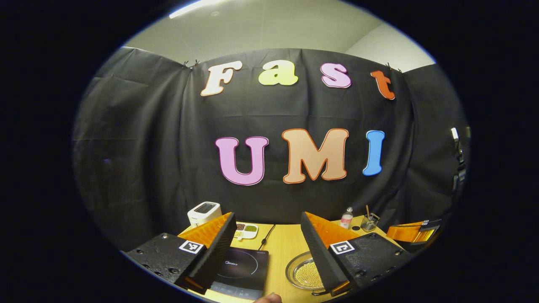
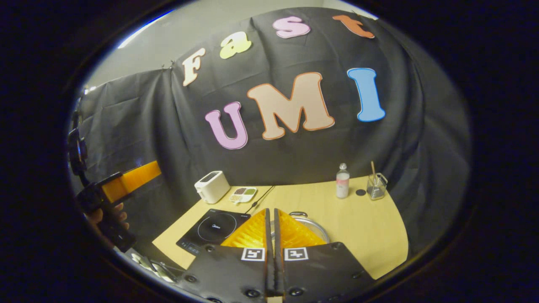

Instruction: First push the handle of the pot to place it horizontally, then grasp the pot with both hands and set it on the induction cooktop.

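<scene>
Fingers (image 1: 214,246) of the left gripper (image 1: 267,252): spread wide apart, with nothing between them. Up in the air above the table (image 1: 286,244), touching nothing. Fingers (image 2: 257,231) of the right gripper (image 2: 273,227): pressed flat together, pinching nothing, also up above the table.

Pot (image 1: 301,273): round, shiny and shallow, full of little yellow balls. Sits flat on the table, near the front edge. Partly hidden behind one finger in the left gripper view. Partly hidden behind the shut fingers in the right gripper view too, with its rim (image 2: 316,225) and a small loop (image 2: 298,214) on the far side peeking out. Not touched by either gripper.

Just beside the pot, with a strip of bare table between: the induction cooktop (image 1: 242,267), black and flat, with a ring drawn on top. Nothing on it.

Farther back, past the cooktop: a white toaster (image 1: 204,212) by the black cloth wall. Next to it, a small white dish (image 1: 246,229) with green and brown bits in its little boxes. A thin black cable (image 1: 267,235) lying on the wood beside the dish.

At the back on the other side, well apart from the pot: a clear bottle (image 1: 346,217) standing upright, a small dark round spot (image 1: 356,228), and a glass cup (image 1: 369,222) with a stick in it.

Off to the side in the right gripper view: the left gripper, held up by a hand (image 2: 105,214), well away from the table top.
</scene>
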The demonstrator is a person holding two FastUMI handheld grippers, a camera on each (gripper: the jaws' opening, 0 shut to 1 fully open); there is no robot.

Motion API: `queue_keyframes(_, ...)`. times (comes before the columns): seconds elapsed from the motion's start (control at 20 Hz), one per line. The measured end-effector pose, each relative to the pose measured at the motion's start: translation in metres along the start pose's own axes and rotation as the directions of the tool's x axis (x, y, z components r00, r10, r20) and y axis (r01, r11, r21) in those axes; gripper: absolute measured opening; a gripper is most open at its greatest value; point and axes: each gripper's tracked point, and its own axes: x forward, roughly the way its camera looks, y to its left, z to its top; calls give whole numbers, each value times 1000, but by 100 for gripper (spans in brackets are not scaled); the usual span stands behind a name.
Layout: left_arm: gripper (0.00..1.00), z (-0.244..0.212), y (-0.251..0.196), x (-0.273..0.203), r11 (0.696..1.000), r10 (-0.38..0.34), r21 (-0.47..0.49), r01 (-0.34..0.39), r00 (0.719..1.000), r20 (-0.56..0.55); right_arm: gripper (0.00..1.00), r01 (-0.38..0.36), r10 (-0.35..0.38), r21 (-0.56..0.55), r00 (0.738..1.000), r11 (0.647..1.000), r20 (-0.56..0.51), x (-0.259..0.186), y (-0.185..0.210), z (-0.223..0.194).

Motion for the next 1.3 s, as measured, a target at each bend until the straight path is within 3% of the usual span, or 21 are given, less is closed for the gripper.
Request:
queue_keyframes(0.15, 93, -12, 5, 25, 999, -30, -15, 30, 999, -28, 2, 40, -40, 7, 998, 999, -50, 17, -3, -17)
queue_keyframes(0.2, 89, -14, 6, 31, 999, -47, -24, 46, 999, -27, 3, 53, -52, 10, 996, 999, -66, 23, -1, -23)
queue_keyframes(0.3, 94, -21, 14, 47, 997, -70, -29, 69, 997, -41, 2, 84, -82, 9, 990, 996, -118, 33, 2, -44)
queue_keyframes(0.45, 89, -31, 20, 72, 991, -129, -33, 127, 991, -44, 3, 125, -118, 29, 974, 992, -193, 49, 12, -74)
queue_keyframes(0.6, 94, -46, 24, 94, 981, -188, -55, 186, 981, -50, 3, 175, -162, 28, 951, 984, -264, 60, 20, -106)
queue_keyframes(0.85, 94, -67, 37, 119, 968, -244, -79, 239, 967, -69, 0, 230, -197, 42, 903, 972, -382, 71, 35, -157)
queue_keyframes(1.05, 94, -85, 51, 128, 965, -255, -82, 248, 962, -95, 0, 243, -204, 15, 844, 970, -497, 75, 44, -203)
queue_keyframes(1.3, 94, -94, 70, 139, 969, -242, -84, 234, 965, -106, 3, 248, -182, 32, 787, 968, -589, 80, 53, -242)
